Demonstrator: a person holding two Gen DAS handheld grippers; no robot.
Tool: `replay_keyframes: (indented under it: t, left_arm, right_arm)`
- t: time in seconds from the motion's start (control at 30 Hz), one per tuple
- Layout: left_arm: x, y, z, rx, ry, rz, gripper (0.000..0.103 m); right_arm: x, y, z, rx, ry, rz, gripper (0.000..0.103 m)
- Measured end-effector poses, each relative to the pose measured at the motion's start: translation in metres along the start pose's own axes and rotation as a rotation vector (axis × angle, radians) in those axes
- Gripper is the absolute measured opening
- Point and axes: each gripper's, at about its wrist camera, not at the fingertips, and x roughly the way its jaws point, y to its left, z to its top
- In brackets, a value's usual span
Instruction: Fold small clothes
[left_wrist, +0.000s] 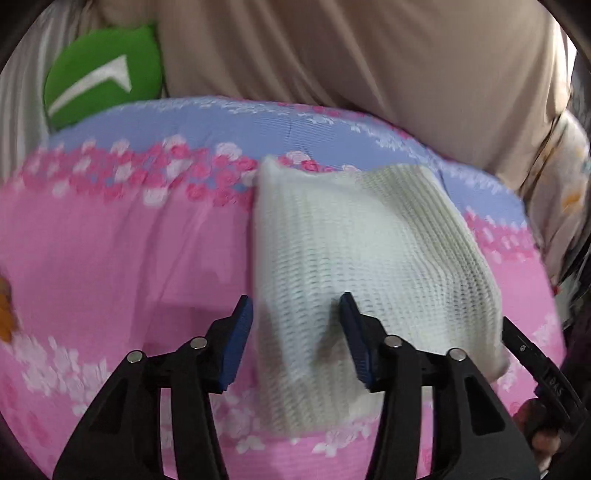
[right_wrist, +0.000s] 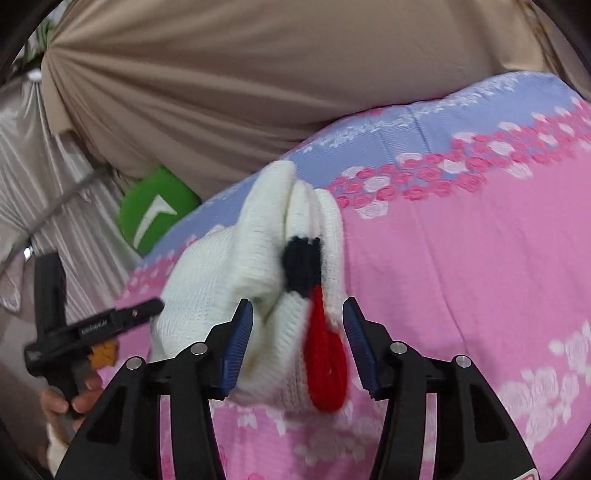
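A white knit garment (left_wrist: 369, 251) lies folded on the pink flowered bedsheet (left_wrist: 110, 240). My left gripper (left_wrist: 295, 297) hovers low over the garment's near left edge. Its blue pads (left_wrist: 240, 343) stand apart and open, with cloth in the gap but not squeezed. In the right wrist view the same garment (right_wrist: 229, 266) looks bunched in layers, with a black band (right_wrist: 301, 262) and a red trim (right_wrist: 325, 365). My right gripper (right_wrist: 297, 302) straddles that trimmed end, also open, pads beside the cloth without pinching it. Both views are smeared by motion.
A green cushion (left_wrist: 103, 74) sits at the bed's far edge before beige draped fabric (left_wrist: 332, 55). The sheet has a lilac band (left_wrist: 258, 122) along the far side. A hand (right_wrist: 74, 402) holds the other tool's black handle (right_wrist: 51, 295) at left.
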Motion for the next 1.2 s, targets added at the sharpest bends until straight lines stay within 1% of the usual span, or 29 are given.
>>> replay_keyframes:
  t: [0.07,0.1,0.13,0.2,0.3,0.37,0.4,0.43,0.47,0.5,0.53,0.57,0.63,0.67,0.7,0.73,0.77,0.8,0.83,0.87,0.9,0.93,0.97,1.0,1.03,1.07,1.1,1.13,1.2]
  left_arm:
    - [-0.014,0.011,-0.004,-0.028,-0.03,0.003,0.055]
    - [-0.018,0.012,-0.002,-0.043,-0.039,-0.014,0.065]
    - [-0.02,0.013,0.002,-0.063,-0.047,-0.053,0.076]
    - [-0.01,0.009,0.012,-0.076,-0.032,-0.11,0.086]
    - [0.016,-0.006,0.021,-0.06,0.023,-0.112,0.088]
    - [0.039,-0.011,0.022,-0.053,0.08,-0.114,0.086]
    - [0.048,-0.012,0.022,-0.055,0.098,-0.108,0.073]
    - [0.055,-0.014,0.021,-0.054,0.106,-0.094,0.06]
    - [0.055,-0.016,0.022,-0.043,0.09,-0.078,0.054]
    - [0.049,-0.018,0.025,-0.038,0.069,-0.083,0.038]
    - [0.037,-0.022,0.029,-0.029,0.034,-0.082,0.029]
    - [0.023,-0.025,0.034,-0.017,-0.007,-0.084,0.024]
    - [-0.008,-0.034,0.041,0.019,-0.113,-0.083,0.0]
    - [-0.025,-0.039,0.044,0.036,-0.168,-0.091,0.0]
    - [-0.031,-0.043,0.046,0.047,-0.182,-0.09,0.0]
    - [-0.027,-0.049,0.046,0.07,-0.171,-0.051,0.001]
    - [-0.015,-0.05,0.045,0.086,-0.143,0.012,0.002]
    - [0.003,-0.048,0.04,0.091,-0.097,0.082,0.002]
    - [0.027,-0.041,0.033,0.065,-0.013,0.118,0.002]
    - [0.039,-0.032,0.026,0.024,0.046,0.077,0.002]
    - [0.044,-0.022,0.018,-0.041,0.087,-0.001,0.002]
    - [0.04,-0.014,0.011,-0.086,0.085,-0.031,0.006]
    - [0.033,-0.01,0.007,-0.1,0.073,-0.048,0.014]
    - [0.029,-0.007,0.006,-0.118,0.064,-0.06,0.038]
    - [0.025,-0.003,0.006,-0.142,0.05,-0.077,0.069]
    - [0.026,0.0,0.008,-0.165,0.036,-0.132,0.086]
    - [0.03,0.001,0.011,-0.178,0.042,-0.174,0.097]
    - [0.039,0.0,0.015,-0.186,0.073,-0.197,0.097]
    - [0.064,-0.005,0.019,-0.188,0.152,-0.275,0.097]
  right_arm:
    - [-0.009,0.001,0.003,-0.029,-0.028,-0.024,0.063]
    - [-0.009,0.003,0.008,-0.036,-0.03,-0.021,0.065]
    - [-0.007,0.006,0.013,-0.037,-0.021,-0.005,0.068]
    - [0.007,0.013,0.024,-0.034,0.016,0.02,0.076]
    - [0.041,0.02,0.033,-0.044,0.088,-0.009,0.078]
    - [0.067,0.019,0.033,-0.016,0.156,0.022,0.077]
    - [0.079,0.018,0.033,-0.004,0.192,0.039,0.074]
    - [0.087,0.017,0.032,0.008,0.206,0.044,0.062]
    - [0.089,0.021,0.034,-0.006,0.193,0.044,0.046]
    - [0.085,0.028,0.038,-0.037,0.177,0.038,0.04]
    - [0.074,0.04,0.045,-0.085,0.139,0.025,0.034]
    - [0.058,0.054,0.053,-0.131,0.08,0.045,0.031]
    - [0.031,0.074,0.062,-0.188,-0.02,0.084,0.029]
    - [0.021,0.081,0.064,-0.214,-0.059,0.094,0.029]
    - [0.019,0.082,0.064,-0.234,-0.073,0.106,0.029]
    - [0.024,0.079,0.063,-0.235,-0.059,0.104,0.029]
    - [0.039,0.07,0.058,-0.234,-0.017,0.065,0.031]
    - [0.062,0.056,0.05,-0.234,0.051,-0.019,0.032]
    - [0.077,0.045,0.043,-0.225,0.094,-0.094,0.034]
    - [0.082,0.026,0.035,-0.171,0.107,-0.097,0.035]
    - [0.075,0.01,0.034,-0.086,0.099,-0.02,0.035]
    - [0.071,0.003,0.037,-0.035,0.115,0.022,0.036]
    - [0.066,-0.004,0.041,0.01,0.132,0.051,0.039]
    - [0.063,-0.007,0.043,0.026,0.136,0.059,0.04]
    - [0.062,-0.008,0.045,0.028,0.139,0.061,0.044]
    - [0.065,-0.008,0.046,0.024,0.153,0.06,0.048]
    - [0.068,-0.006,0.047,0.016,0.163,0.055,0.05]
    - [0.07,-0.004,0.047,0.01,0.168,0.046,0.052]
    - [0.074,-0.002,0.048,0.002,0.175,0.032,0.054]
